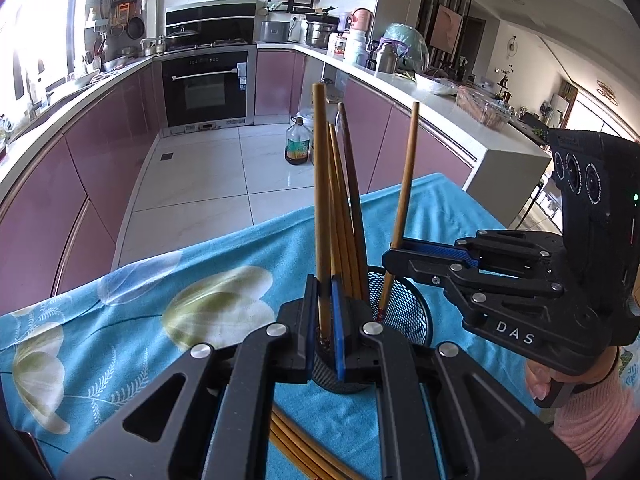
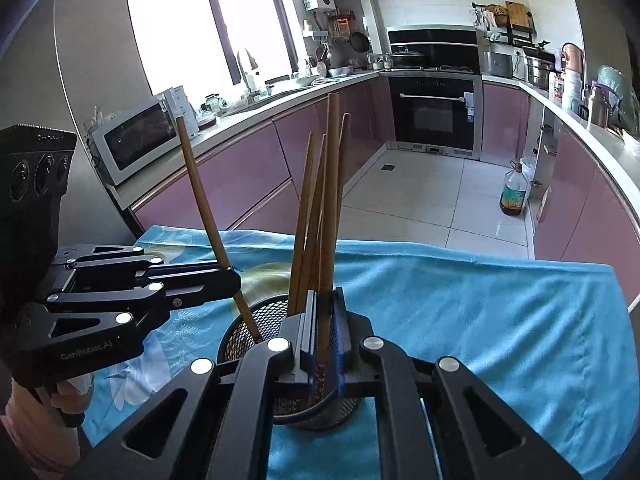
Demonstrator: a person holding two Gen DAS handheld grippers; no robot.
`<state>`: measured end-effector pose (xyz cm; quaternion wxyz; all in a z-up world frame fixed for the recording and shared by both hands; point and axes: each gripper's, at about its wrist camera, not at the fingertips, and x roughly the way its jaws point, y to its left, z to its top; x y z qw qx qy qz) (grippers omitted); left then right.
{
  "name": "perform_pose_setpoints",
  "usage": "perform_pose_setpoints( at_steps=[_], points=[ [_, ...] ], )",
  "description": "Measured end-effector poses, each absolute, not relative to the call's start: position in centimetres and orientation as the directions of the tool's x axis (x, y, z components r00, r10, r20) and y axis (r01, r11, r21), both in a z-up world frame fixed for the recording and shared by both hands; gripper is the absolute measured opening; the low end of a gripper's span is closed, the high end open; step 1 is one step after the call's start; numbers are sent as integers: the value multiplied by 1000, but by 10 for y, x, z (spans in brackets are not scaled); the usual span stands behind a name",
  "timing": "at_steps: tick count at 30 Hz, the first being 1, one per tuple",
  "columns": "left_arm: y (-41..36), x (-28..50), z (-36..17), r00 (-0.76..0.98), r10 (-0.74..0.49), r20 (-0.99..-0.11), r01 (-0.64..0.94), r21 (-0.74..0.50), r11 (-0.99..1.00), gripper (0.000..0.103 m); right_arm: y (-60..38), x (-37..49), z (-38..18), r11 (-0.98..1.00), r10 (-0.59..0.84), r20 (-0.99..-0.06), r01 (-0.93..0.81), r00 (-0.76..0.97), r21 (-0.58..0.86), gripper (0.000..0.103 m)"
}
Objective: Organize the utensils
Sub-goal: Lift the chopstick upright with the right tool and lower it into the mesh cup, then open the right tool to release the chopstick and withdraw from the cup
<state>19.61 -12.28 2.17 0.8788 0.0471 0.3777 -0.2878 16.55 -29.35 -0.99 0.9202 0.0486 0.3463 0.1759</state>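
Observation:
A black mesh cup (image 1: pixel 404 312) (image 2: pixel 256 320) stands on the blue floral cloth (image 1: pixel 160 300) (image 2: pixel 460 300) and holds several wooden chopsticks (image 1: pixel 344 216) (image 2: pixel 308 216) upright. My left gripper (image 1: pixel 323 320) is shut on one chopstick (image 1: pixel 320 184) over the cup's near rim. My right gripper (image 2: pixel 322 332) is shut on another chopstick (image 2: pixel 331 200) with its tip down in the cup. It also shows in the left wrist view (image 1: pixel 390 258), holding its chopstick (image 1: pixel 406 176). The left gripper shows in the right wrist view (image 2: pixel 232 276), holding its chopstick (image 2: pixel 200 188).
More chopsticks (image 1: pixel 296 448) lie on the cloth under my left gripper. Kitchen counters (image 1: pixel 400 80), an oven (image 1: pixel 208 88), a microwave (image 2: pixel 136 140) and an oil bottle (image 1: pixel 298 142) on the floor lie beyond the table's far edge.

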Motion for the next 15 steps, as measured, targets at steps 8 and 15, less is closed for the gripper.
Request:
perform_pose_setpoints(
  at_steps=[8, 15],
  points=[
    [-113, 195, 16, 581, -457, -673, 498, -151, 854, 12, -297, 159, -7, 934, 356, -592, -283, 723, 216, 12],
    [-91, 172, 24, 634, -462, -620, 474, -159, 866, 23, -297, 146, -2, 928, 372, -564, -301, 737, 219, 17]
  ],
)
